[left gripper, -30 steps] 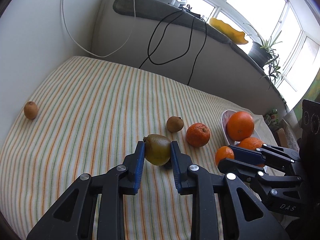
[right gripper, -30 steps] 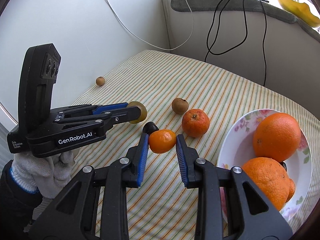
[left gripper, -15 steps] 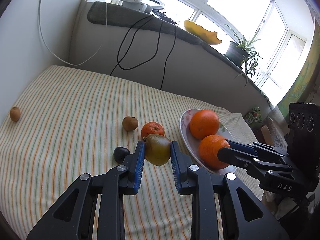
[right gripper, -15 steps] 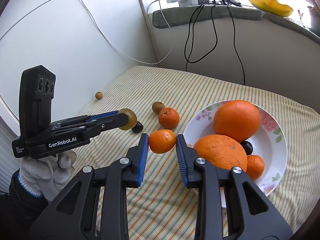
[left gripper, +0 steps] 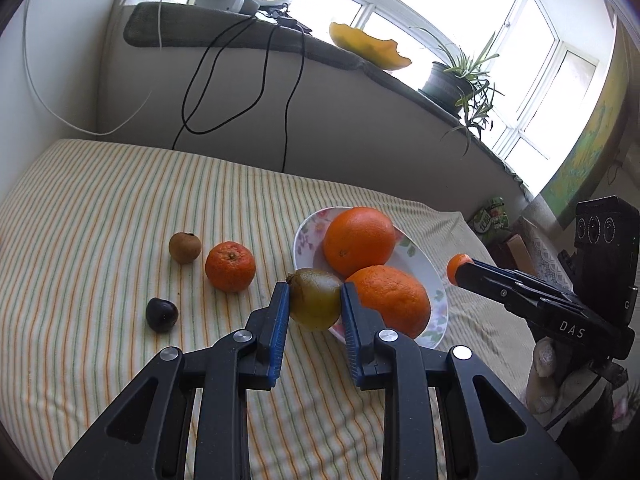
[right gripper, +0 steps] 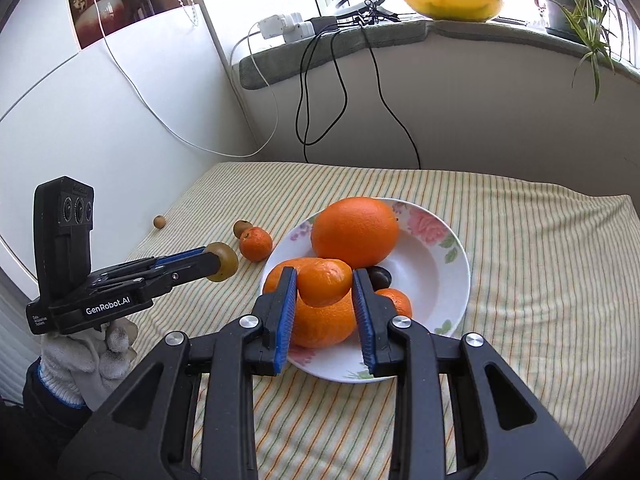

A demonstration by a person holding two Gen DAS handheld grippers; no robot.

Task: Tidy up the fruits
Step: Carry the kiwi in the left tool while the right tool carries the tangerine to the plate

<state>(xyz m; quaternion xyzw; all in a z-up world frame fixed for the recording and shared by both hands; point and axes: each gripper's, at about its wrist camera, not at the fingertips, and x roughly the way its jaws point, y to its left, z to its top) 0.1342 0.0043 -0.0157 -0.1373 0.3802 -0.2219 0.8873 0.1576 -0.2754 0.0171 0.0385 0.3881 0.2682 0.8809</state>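
Observation:
My left gripper [left gripper: 314, 300] is shut on a green-brown kiwi [left gripper: 316, 302], held just left of the floral bowl's rim [left gripper: 304, 236]. My right gripper [right gripper: 323, 286] is shut on a small mandarin [right gripper: 324, 286], held above the bowl [right gripper: 444, 292]. The bowl holds two big oranges [right gripper: 354, 230], a small mandarin [right gripper: 396, 300] and a dark plum [right gripper: 380, 276]. On the striped cloth lie a mandarin [left gripper: 230, 266], a brown fruit [left gripper: 185, 247] and a dark plum [left gripper: 161, 314]. A small brown fruit [right gripper: 159, 221] lies far left by the wall.
A white wall [right gripper: 100, 120] borders the table on the left. A padded ledge [left gripper: 248, 44] with hanging black cables [left gripper: 288, 112] runs behind it. A plant pot [left gripper: 450, 84] stands on the sill.
Both grippers have moved right toward the bowl with their fruits. The mandarin now hangs over the bowl, and the kiwi is at its left rim.

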